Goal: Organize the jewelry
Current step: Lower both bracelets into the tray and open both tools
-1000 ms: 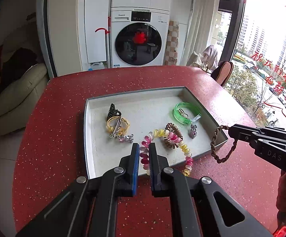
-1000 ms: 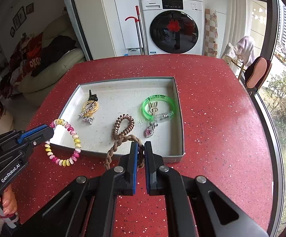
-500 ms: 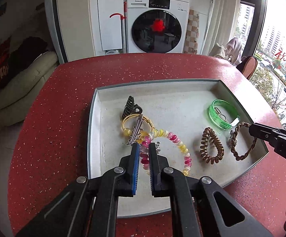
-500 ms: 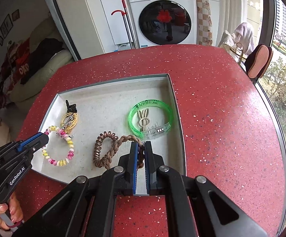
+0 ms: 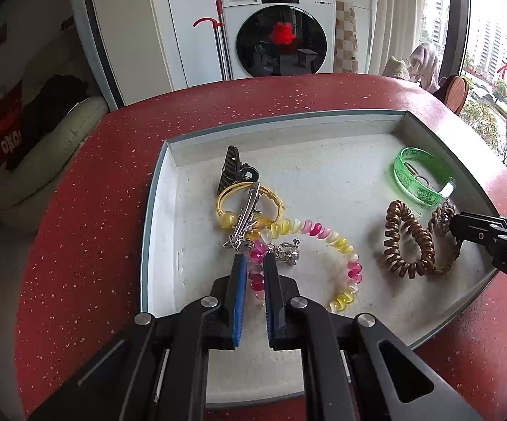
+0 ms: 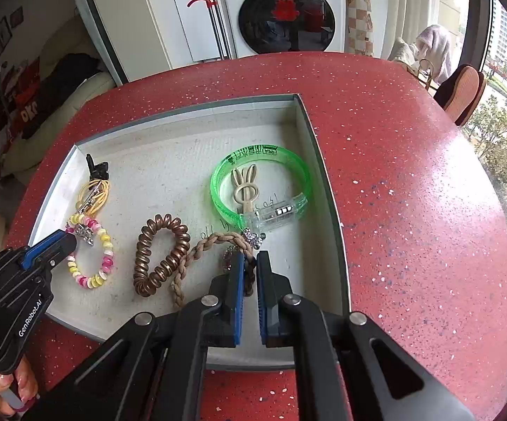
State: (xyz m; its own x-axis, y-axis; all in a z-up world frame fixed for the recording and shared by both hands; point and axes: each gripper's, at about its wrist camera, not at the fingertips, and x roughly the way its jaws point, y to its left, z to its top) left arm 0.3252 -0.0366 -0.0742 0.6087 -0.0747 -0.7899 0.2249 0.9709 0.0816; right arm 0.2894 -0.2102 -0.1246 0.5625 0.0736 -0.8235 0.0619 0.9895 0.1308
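Observation:
A grey tray (image 5: 155,189) (image 6: 323,175) lies on the red table. My left gripper (image 5: 255,263) is shut on the pink-and-yellow spiral bracelet (image 5: 323,242) (image 6: 92,256), which lies low over the tray floor. My right gripper (image 6: 249,263) is shut on the brown braided band (image 6: 197,256) (image 5: 446,266), down inside the tray at its near right. A brown coil hair tie (image 6: 162,256) (image 5: 407,242) lies between the two. A green bangle (image 6: 260,182) (image 5: 418,179) holds a beige rabbit clip (image 6: 244,189). A yellow hair tie with a silver clip (image 5: 250,207) and a black claw clip (image 5: 234,172) lie at the tray's left.
A small rhinestone charm (image 6: 253,240) lies just ahead of my right fingertips. The red table (image 6: 411,175) extends to the right of the tray. A washing machine (image 5: 281,31) and a sofa (image 5: 43,147) stand beyond the table; a window is on the right.
Both grippers moved forward from the tray's near edge into the tray, carrying the spiral bracelet and the braided band with them. Both stayed shut.

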